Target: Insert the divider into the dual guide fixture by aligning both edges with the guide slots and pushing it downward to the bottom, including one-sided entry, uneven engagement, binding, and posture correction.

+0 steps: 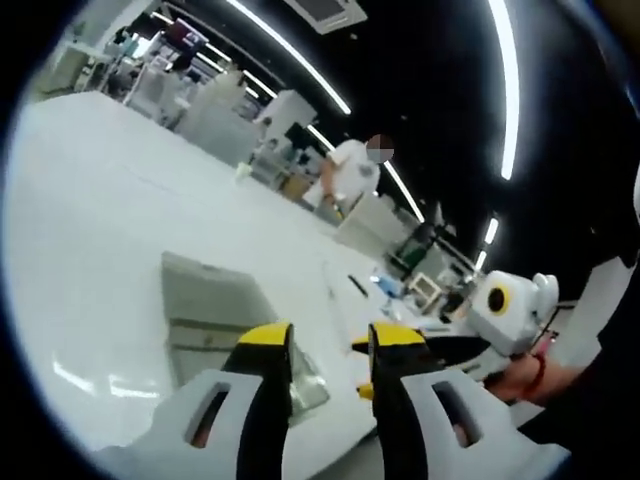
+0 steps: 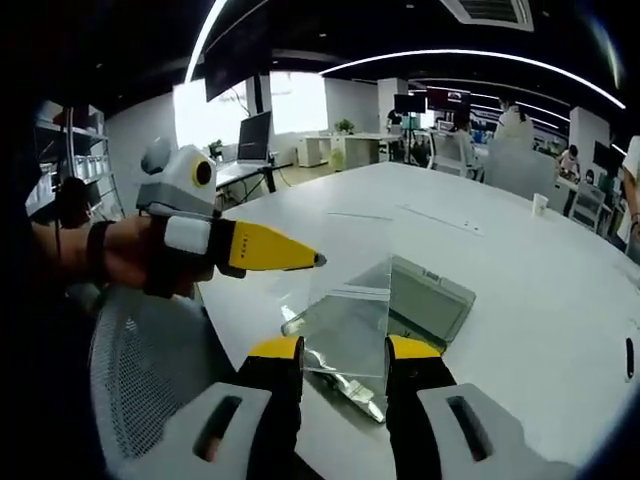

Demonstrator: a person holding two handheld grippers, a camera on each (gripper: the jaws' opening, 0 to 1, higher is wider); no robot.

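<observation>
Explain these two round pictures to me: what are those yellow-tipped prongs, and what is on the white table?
There is no robot here. A person holds a two-jaw tool in each hand, and a small camera rides on each, looking along its jaws. The left gripper view looks out from the left tool, whose jaws stand apart with nothing between them. The right gripper view looks out from the right tool, which seems to grip a clear divider upright. Beyond it, a grey fixture lies on the table. The yellow point entering from the left there is the left tool, in the person's hand.
</observation>
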